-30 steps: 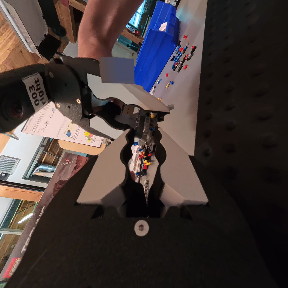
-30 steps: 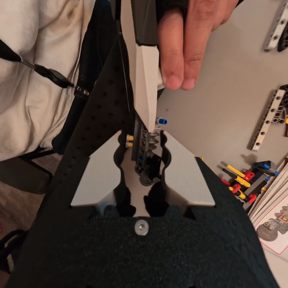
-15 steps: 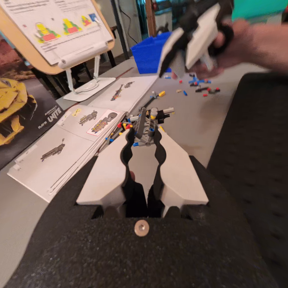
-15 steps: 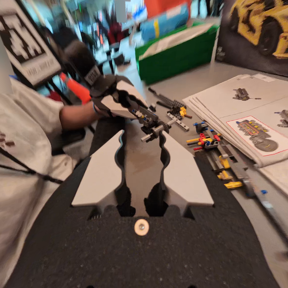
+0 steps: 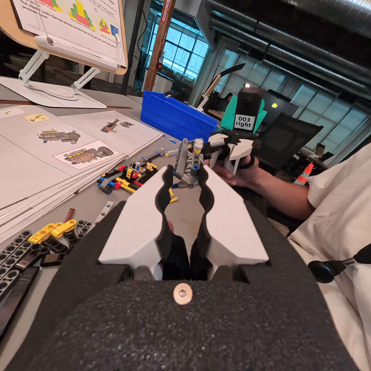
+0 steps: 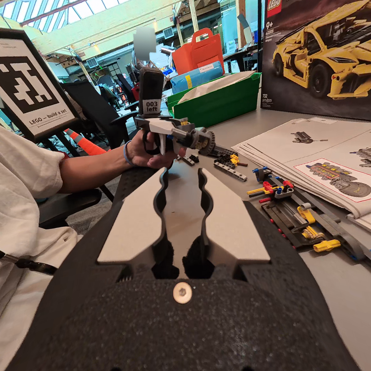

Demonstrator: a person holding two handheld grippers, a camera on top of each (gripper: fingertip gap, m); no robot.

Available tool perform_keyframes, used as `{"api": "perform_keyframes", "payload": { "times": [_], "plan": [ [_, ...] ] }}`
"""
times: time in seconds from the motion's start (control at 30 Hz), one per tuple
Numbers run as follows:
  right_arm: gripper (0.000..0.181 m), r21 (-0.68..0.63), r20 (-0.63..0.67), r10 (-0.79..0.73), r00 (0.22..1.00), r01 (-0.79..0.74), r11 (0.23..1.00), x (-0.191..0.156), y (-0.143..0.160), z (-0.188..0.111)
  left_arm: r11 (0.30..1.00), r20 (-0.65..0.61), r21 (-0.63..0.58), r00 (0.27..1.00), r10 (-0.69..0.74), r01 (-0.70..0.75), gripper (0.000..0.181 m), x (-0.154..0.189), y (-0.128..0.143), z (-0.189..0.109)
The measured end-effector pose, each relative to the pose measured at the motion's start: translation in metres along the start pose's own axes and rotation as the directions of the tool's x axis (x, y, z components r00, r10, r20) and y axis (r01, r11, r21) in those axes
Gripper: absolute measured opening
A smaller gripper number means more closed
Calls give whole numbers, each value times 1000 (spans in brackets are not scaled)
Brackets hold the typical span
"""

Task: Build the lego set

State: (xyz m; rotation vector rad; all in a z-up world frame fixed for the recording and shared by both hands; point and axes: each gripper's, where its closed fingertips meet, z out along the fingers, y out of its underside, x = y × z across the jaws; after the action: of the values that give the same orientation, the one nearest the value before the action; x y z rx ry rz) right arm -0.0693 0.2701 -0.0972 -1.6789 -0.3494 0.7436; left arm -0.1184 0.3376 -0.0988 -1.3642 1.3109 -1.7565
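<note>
A grey lego assembly (image 5: pixel 187 166) with a gear, yellow-tipped pins and blue pins is held in the air above the grey table (image 5: pixel 186 210). My left gripper (image 5: pixel 184 169) is shut on it at the fingertips. In the right wrist view the left gripper (image 6: pixel 178 131) holds the same assembly (image 6: pixel 197 139) out over the table. My right gripper (image 6: pixel 182 171) is open and empty, a short way back from the assembly. It also shows in the left wrist view (image 5: pixel 222 143), behind the assembly.
An open instruction booklet (image 5: pixel 60 150) lies at the left. A partial build with yellow, red and blue parts (image 5: pixel 128 178) sits beside it. Loose black beams and yellow pieces (image 5: pixel 40 241) lie nearby. A blue bin (image 5: pixel 174 120), green bin (image 6: pixel 214 102) and lego box (image 6: pixel 317 60) stand behind. Left tips to right tips: about 9 cm.
One second ago both grippers were closed in on the assembly. The right gripper has let go and drawn back. The left gripper has swung level, still holding the assembly.
</note>
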Motion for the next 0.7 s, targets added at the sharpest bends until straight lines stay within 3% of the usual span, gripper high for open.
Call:
{"api": "perform_keyframes", "payload": {
  "times": [0.23, 0.47, 0.57, 0.7],
  "plan": [
    [23, 61, -60, 21, 998, -18, 998, 15, -10, -14, 999, 23, -19, 999, 39, -39, 24, 0, 1, 4],
    [20, 103, -163, 30, 986, -13, 995, 34, -16, -29, 989, 166, -134, 982, 85, -63, 23, -31, -6, 20],
    [20, 114, -162, 52, 985, -34, 993, 37, -17, -32, 988, 116, -126, 988, 103, -89, 24, -27, -3, 30],
    [19, 122, -147, 86, 985, -68, 990, 41, -17, -35, 995, 44, -100, 999, 14, -10, 24, -18, 3, 29]
  ]
}}
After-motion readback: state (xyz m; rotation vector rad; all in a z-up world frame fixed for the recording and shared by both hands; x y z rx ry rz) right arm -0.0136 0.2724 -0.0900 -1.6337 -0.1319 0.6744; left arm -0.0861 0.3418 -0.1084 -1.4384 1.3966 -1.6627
